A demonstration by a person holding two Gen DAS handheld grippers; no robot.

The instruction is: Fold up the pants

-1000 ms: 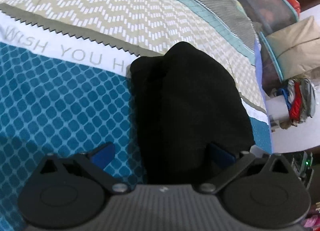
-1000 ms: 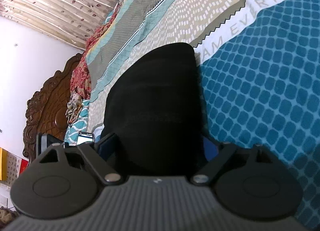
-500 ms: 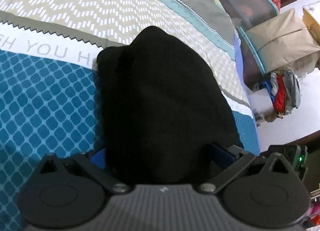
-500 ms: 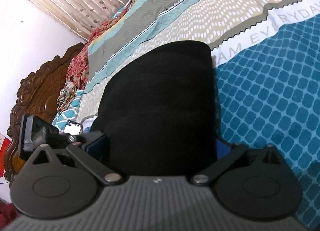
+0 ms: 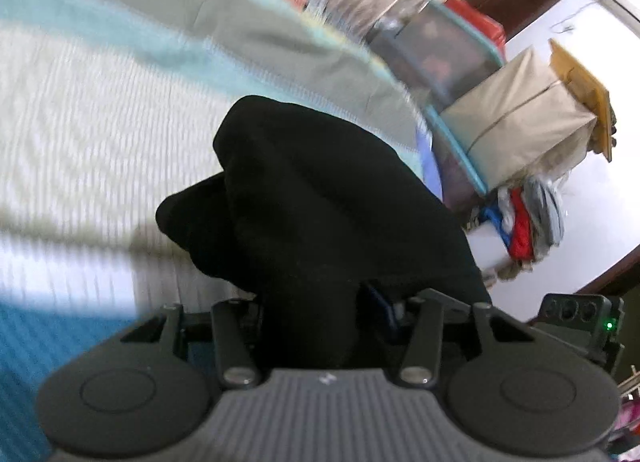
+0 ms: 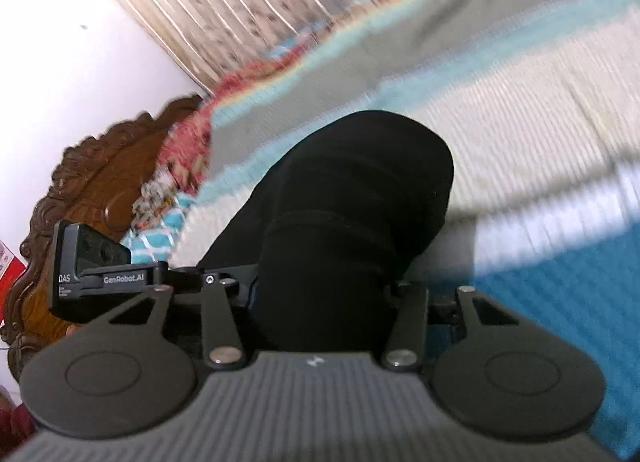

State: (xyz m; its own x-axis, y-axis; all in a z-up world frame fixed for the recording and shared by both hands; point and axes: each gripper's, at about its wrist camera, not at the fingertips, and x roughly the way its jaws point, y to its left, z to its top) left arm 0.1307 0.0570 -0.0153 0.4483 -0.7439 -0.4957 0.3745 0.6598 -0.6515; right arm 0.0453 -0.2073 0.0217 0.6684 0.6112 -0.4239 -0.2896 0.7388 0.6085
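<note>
The folded black pants fill the middle of the left wrist view, bunched and raised above the bedspread. My left gripper has its jaws closing, with the near edge of the fabric pinched between them; the fingertips are buried in cloth. In the right wrist view the same pants hang forward from my right gripper. Its jaws are closing too and squeeze the fabric. Both views are motion-blurred.
The patterned bedspread lies below. Storage bags and a wrapped bundle stand off the bed's far side. A carved wooden headboard and a curtain are at the left. The other gripper's camera housing sits close beside.
Both grippers' jaws went from wide apart around the pants to pinched on them. Both hands rose, lifting the near edge of the pants off the bedspread.
</note>
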